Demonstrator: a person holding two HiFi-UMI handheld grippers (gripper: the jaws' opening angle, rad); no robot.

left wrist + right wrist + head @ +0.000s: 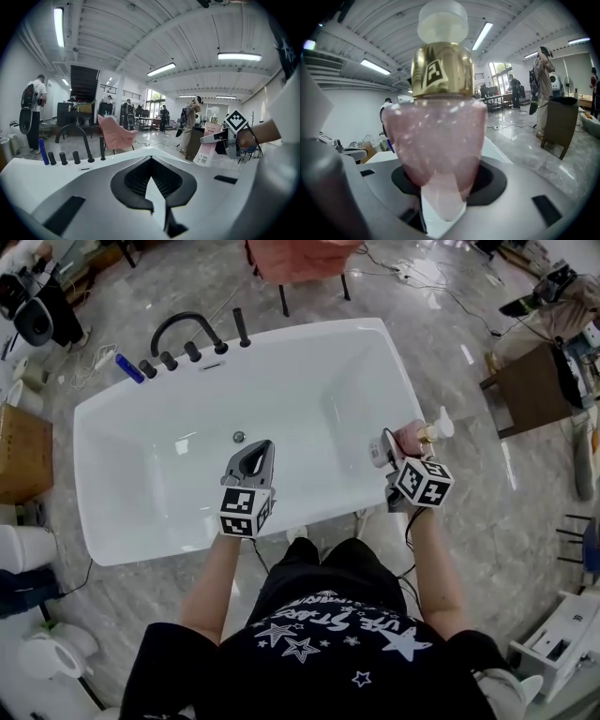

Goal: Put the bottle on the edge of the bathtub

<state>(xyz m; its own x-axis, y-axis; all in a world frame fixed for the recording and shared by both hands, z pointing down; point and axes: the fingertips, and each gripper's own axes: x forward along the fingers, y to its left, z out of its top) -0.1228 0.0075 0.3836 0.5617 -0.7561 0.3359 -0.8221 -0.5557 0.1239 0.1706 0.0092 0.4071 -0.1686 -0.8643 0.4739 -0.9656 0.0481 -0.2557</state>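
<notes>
The bottle (440, 136) in my right claw (440, 197) is speckled translucent pink — gold collar, frosted white cap. The bathtub (309, 341) is glossy white, its faucet (183, 326) black — the floor (450, 343) grey, marble-veined.

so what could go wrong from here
The bottle is gripped low on its body by the right gripper, with the gold collar and pump above, so it may be top-heavy and tip on release. The bathtub rim looks narrow: a bottle set off-centre could slide into the tub or fall to the floor.
</notes>
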